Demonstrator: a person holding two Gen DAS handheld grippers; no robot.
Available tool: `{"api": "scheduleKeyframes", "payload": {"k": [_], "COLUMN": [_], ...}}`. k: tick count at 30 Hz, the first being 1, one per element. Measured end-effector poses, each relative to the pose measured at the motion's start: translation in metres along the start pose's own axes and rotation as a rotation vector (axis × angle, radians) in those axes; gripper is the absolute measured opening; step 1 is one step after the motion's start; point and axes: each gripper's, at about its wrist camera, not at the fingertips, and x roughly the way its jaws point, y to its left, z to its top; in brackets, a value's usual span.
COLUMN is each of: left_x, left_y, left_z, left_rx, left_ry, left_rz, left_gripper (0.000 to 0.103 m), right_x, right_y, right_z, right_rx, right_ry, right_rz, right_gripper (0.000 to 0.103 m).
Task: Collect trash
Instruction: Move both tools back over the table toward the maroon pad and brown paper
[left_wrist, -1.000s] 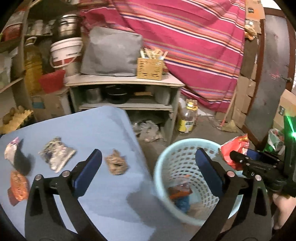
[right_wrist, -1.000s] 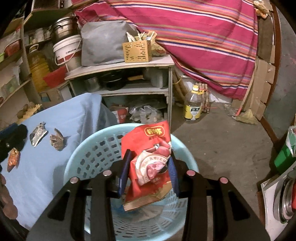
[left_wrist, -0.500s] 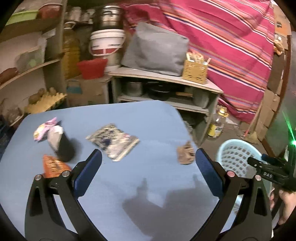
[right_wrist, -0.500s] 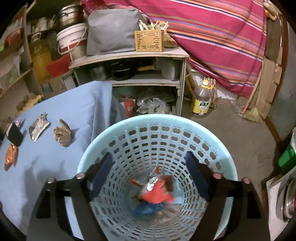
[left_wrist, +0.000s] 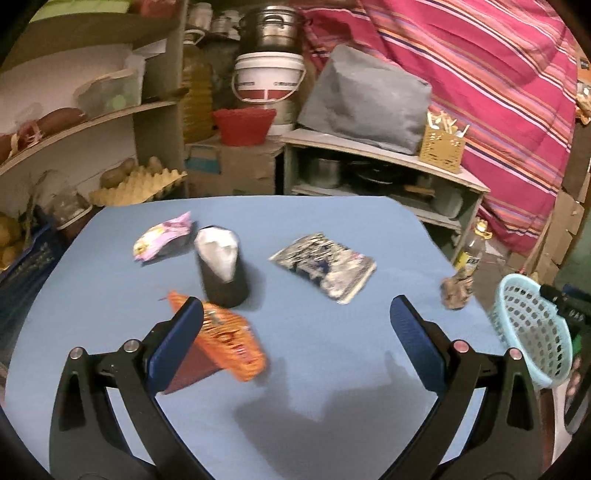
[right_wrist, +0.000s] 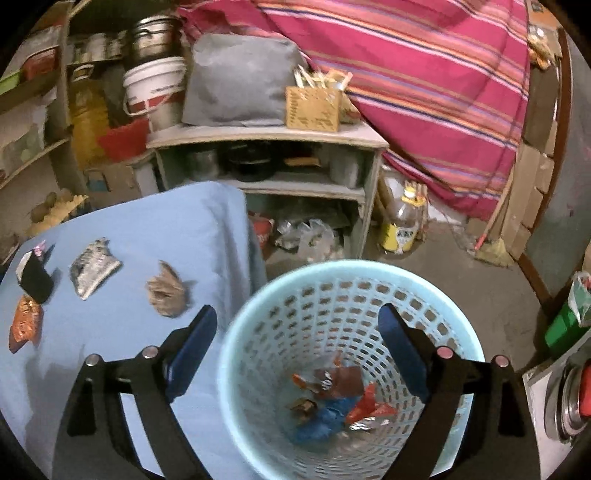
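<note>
Wrappers (left_wrist: 324, 266) spread on table (left_wrist: 332, 369), basket (right_wrist: 347, 354) beside its right edge, shelf (right_wrist: 266, 134) behind, probably trash (right_wrist: 332, 398) in basket.

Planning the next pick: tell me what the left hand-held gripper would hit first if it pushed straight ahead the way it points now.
Probably the blue table. The left hand-held gripper, open and empty, aims down at bare cloth between the orange wrapper and the silver-blue packet. Depth is unclear, so the packet might come first.

The setting is a household storeroom or pantry. Open shelves (left_wrist: 380, 155) hold a metal pot (left_wrist: 271, 24), a white bucket (left_wrist: 269, 79) and an oil jug (left_wrist: 195, 99). An egg tray (left_wrist: 136, 186) with potatoes sits beside cardboard boxes (right_wrist: 532, 177) stacked against the wall.
</note>
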Motion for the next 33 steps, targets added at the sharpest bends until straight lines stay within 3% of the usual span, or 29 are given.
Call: {"api": "scheduleKeyframes", "payload": {"k": [1, 3, 8, 21, 28, 33], "left_x": [0.001, 0.000, 0.002, 0.025, 0.048, 0.062], "left_y": [0.006, 0.018, 0.052, 0.131, 0.144, 0.131], "left_z": [-0.001, -0.005, -0.017, -0.050, -0.055, -0.051], "left_rx": [0.002, 0.006, 0.003, 0.003, -0.022, 0.055], "left_ry": [0.002, 0.005, 0.020, 0.090, 0.195, 0.235], "left_rz": [0.006, 0.020, 0.037, 0.032, -0.083, -0.068], "left_gripper": [0.098, 0.098, 0.098, 0.098, 0.098, 0.098], "right_x": [-0.004, -0.013, -0.026, -0.019, -0.008, -0.002], "right_y": [0.008, 0.023, 0.059, 0.125, 0.146, 0.151], "right_z": [0.000, 0.000, -0.001, -0.018, -0.020, -0.013], "right_rx": [-0.008, -0.023, -0.062, -0.081, -0.114, -0.117], "right_ry": [-0.015, -0.043, -0.087, -0.041, -0.015, -0.011], "right_rz": [0.000, 0.007, 0.032, 0.077, 0.094, 0.109], "right_gripper": [0.088, 0.098, 0.099, 0.099, 0.099, 0.099]}}
